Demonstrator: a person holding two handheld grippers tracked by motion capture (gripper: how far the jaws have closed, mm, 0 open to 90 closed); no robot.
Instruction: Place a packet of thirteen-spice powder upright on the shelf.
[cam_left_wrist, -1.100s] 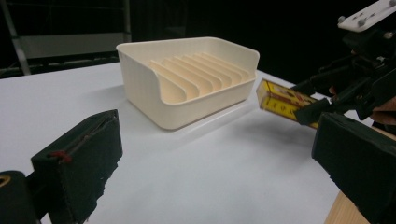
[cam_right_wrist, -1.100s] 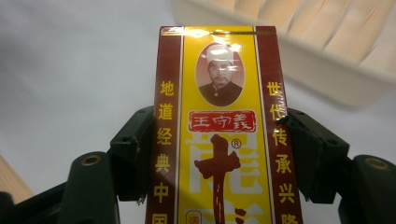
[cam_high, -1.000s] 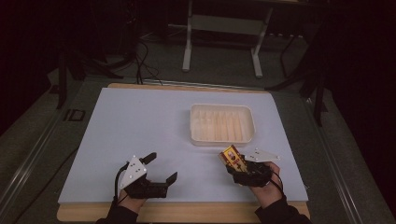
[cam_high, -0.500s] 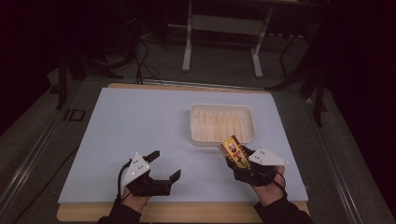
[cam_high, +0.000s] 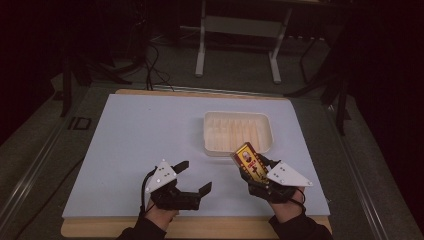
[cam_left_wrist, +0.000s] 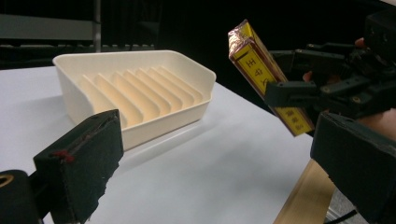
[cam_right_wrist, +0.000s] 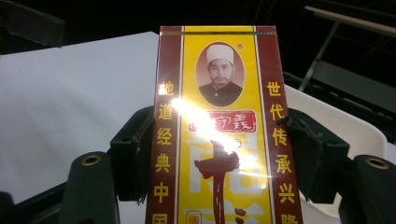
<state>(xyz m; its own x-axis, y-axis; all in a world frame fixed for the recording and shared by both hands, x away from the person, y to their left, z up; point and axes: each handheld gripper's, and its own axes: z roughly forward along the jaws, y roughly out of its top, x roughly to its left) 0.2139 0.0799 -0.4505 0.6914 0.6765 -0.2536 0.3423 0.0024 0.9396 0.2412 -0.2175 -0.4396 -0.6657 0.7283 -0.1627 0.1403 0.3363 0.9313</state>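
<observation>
A flat red and yellow packet (cam_high: 249, 161) with gold writing is clamped by its long edges in my right gripper (cam_high: 251, 167), lifted off the table near the front right. In the right gripper view the packet (cam_right_wrist: 217, 135) stands upright between both pads. The left gripper view shows the same packet (cam_left_wrist: 266, 77) tilted, with a ribbed cream tray (cam_left_wrist: 140, 93) behind it. That tray (cam_high: 212, 132) sits just beyond the packet, right of centre on the white mat. My left gripper (cam_high: 196, 176) rests open at the front left with nothing between its pads (cam_left_wrist: 84, 161).
The white mat (cam_high: 140, 130) covers most of the wooden table, with bare room at the left and in the middle. Table legs and cables stand on the dark floor beyond the far edge.
My right gripper has carried the packet a little forward and up, closer to the tray's near rim. The left gripper has barely shifted.
</observation>
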